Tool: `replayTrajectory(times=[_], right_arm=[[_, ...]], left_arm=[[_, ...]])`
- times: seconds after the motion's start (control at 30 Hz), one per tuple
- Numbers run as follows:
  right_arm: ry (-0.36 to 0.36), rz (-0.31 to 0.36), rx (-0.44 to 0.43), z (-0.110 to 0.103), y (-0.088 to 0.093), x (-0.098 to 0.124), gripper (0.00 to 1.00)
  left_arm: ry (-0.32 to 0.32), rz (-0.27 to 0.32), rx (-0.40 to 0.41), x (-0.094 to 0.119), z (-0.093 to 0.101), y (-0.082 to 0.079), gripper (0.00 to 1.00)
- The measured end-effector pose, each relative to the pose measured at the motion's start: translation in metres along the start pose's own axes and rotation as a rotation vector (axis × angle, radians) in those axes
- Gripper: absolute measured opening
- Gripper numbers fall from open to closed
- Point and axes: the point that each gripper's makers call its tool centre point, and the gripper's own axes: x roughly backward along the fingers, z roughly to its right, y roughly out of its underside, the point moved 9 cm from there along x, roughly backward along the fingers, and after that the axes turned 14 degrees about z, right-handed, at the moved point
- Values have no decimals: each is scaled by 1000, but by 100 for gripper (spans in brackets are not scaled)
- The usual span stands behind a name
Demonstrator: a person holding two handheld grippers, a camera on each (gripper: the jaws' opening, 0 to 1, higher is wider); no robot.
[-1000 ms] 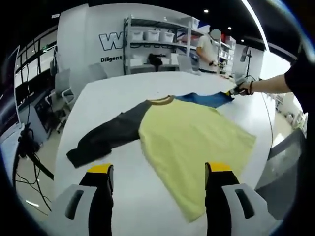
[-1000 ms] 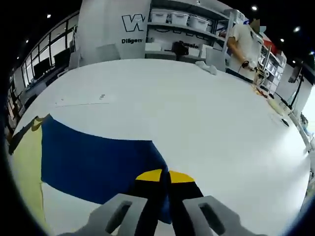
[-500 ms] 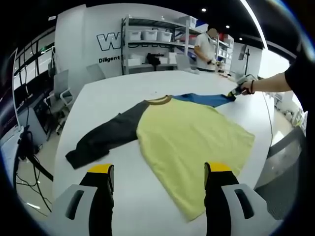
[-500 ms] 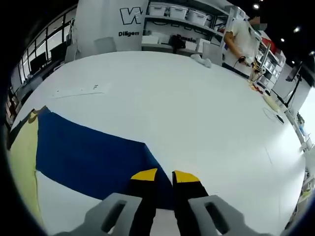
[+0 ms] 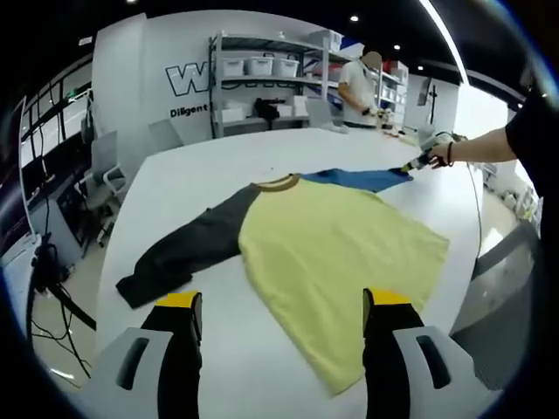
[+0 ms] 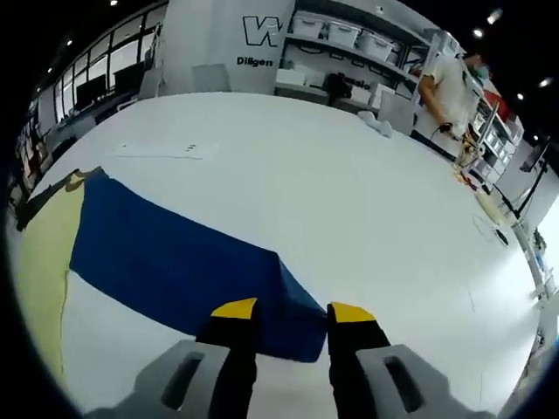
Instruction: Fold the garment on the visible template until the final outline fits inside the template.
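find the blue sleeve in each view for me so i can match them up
Left gripper view: the blue sleeve lies far up right of centre, running from the collar toward the right gripper.
Right gripper view: it crosses the lower left, its cuff end between the open jaws.
Shared landmark: the yellow shirt body that the sleeve joins, at the left edge in the right gripper view.

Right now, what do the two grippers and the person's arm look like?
Both grippers have black jaws with yellow tips rising from light grey housings, as on the left gripper and the right gripper. In the left gripper view, the person's arm wears a black sleeve and a dark wristband.
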Motion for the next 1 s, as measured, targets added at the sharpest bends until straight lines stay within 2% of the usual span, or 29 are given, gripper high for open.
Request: replayTrajectory(times=[0.07,0.23,0.4,0.6,0.67,0.73,0.83,0.93,1.0], right_arm=[[1,18,78,1,-3,-2,20],[-22,21,72,-4,-3,-6,0],[-25,-11,115,-4,0,-8,0],[-3,-17,118,-5,-9,-1,0],[-12,-27,50,-13,-13,4,0],[-58,-2,3,-20,-21,9,0],[-92,-1,-142,-39,-32,26,0],[-130,0,-212,-59,-39,43,0],[-141,-6,-207,-66,-44,47,0]], left_arm=[[-1,2,-3,0,0,0,71],[-8,-4,3,0,-1,0,71],[-9,-1,-2,0,-2,-1,70],[-3,-3,-11,2,-2,-3,70],[-5,-2,-16,3,-2,-3,71],[-1,-1,-16,3,-2,-4,72],[12,-9,-24,4,0,-4,75],[16,-20,-24,5,1,-4,79],[24,-20,-24,5,2,-4,81]])
